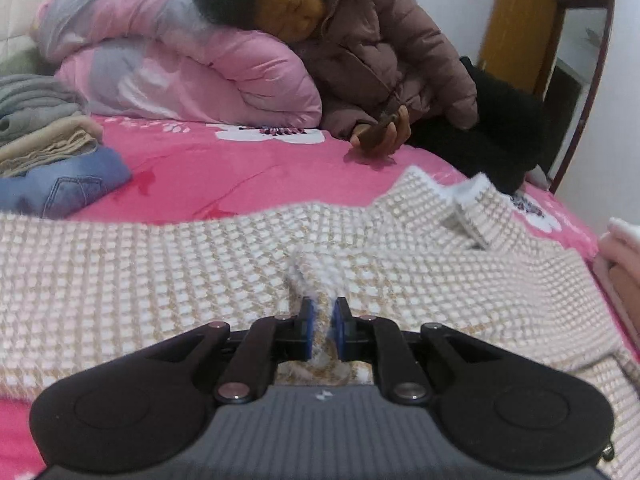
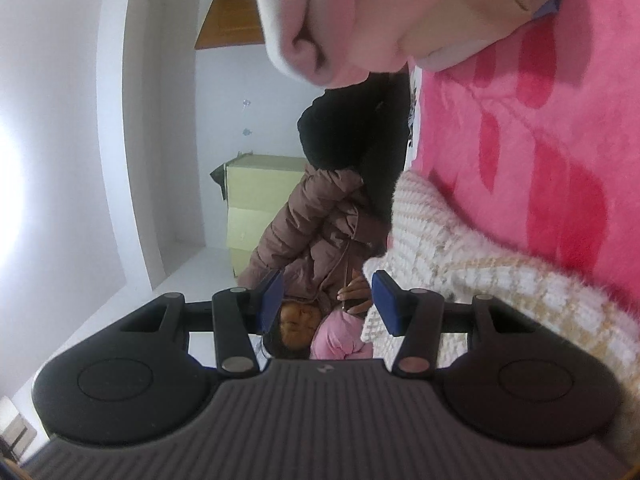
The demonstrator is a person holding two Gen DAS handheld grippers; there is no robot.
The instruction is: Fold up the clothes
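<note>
A cream and beige knitted sweater (image 1: 160, 272) lies spread over the pink bed. My left gripper (image 1: 323, 320) is shut on a pinched ridge of its knit, which rises between the blue pads (image 1: 307, 320). In the right wrist view the camera is rolled sideways. My right gripper (image 2: 326, 300) stands open with nothing between its fingers; an edge of the sweater (image 2: 460, 264) lies just beside the right-hand pad (image 2: 386, 304). A folded part of the sweater (image 1: 476, 208) sticks up at the far right.
A stack of folded clothes (image 1: 52, 156), jeans at the bottom, sits at the left on the pink bedspread (image 1: 224, 168). A person in a brown padded coat (image 1: 380, 52) leans on a rolled pink quilt (image 1: 192, 72), holding a phone. A pink sleeve (image 2: 320, 12) hangs close above the right gripper.
</note>
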